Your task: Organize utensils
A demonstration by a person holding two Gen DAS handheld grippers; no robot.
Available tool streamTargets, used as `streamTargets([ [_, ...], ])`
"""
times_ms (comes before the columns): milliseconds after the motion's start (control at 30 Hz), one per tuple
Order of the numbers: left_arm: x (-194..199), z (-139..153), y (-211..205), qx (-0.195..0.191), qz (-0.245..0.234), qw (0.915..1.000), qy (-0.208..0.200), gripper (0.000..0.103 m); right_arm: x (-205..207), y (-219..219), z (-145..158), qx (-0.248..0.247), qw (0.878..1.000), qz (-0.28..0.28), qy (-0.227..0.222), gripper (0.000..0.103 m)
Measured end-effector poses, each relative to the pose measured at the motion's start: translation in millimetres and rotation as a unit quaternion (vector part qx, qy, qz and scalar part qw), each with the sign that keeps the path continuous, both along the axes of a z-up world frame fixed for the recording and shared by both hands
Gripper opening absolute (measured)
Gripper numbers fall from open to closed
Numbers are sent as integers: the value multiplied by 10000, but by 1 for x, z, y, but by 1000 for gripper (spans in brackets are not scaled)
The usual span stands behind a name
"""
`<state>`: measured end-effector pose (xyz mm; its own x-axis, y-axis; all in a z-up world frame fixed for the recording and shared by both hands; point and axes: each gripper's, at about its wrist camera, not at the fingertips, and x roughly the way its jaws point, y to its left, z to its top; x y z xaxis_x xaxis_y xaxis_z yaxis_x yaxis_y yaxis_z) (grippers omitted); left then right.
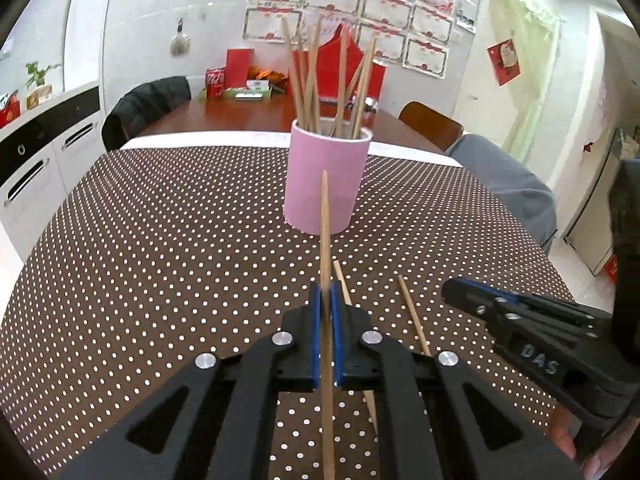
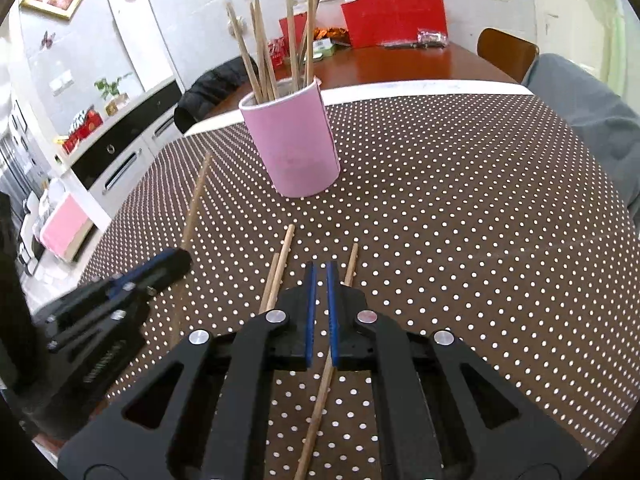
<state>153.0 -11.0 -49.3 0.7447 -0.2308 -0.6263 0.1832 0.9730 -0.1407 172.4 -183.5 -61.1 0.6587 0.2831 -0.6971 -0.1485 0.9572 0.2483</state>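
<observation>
- Left tool (image 1: 326, 300) was clamped on a long wooden chopstick (image 1: 325, 216), raised off the surface; its long axis ran straight ahead, tip aimed at the pink cylindrical holder (image 1: 326, 184).
- Right tool (image 2: 320, 280) had its blue pads nearly together with nothing between them; a loose chopstick (image 2: 320, 400) lay on the cloth under it.
- Two more loose chopsticks (image 2: 280, 268) lay side by side on the brown polka-dot tablecloth (image 2: 460, 220), pointing roughly toward the holder.
- That holder stood upright mid-surface, already filled with a spray of wooden chopsticks (image 1: 316, 76).
</observation>
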Motion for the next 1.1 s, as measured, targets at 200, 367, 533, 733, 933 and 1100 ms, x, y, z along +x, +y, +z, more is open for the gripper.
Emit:
streamTargets([
  [200,1,-8,-2,27,-65,9998,168,6,5,1,-21,-356,9986,-312,227,82],
  [367,3,-14,-2,74,-110,9995,302,6,10,11,-40,-786,9950,-331,524,82],
  [533,0,-18,4,47,-128,9993,347,6,7,22,-49,-1299,9903,-293,400,45],
  [733,-2,-17,7,5,-148,9995,280,6,11,9,-46,-875,9945,-221,527,6],
  [933,-2,-5,8,-34,-147,9999,54,6,12,-5,-36,-505,9968,-335,524,6],
  [1100,0,11,4,-66,-147,9997,-198,6,12,-8,-13,-401,9985,-316,212,6],
])
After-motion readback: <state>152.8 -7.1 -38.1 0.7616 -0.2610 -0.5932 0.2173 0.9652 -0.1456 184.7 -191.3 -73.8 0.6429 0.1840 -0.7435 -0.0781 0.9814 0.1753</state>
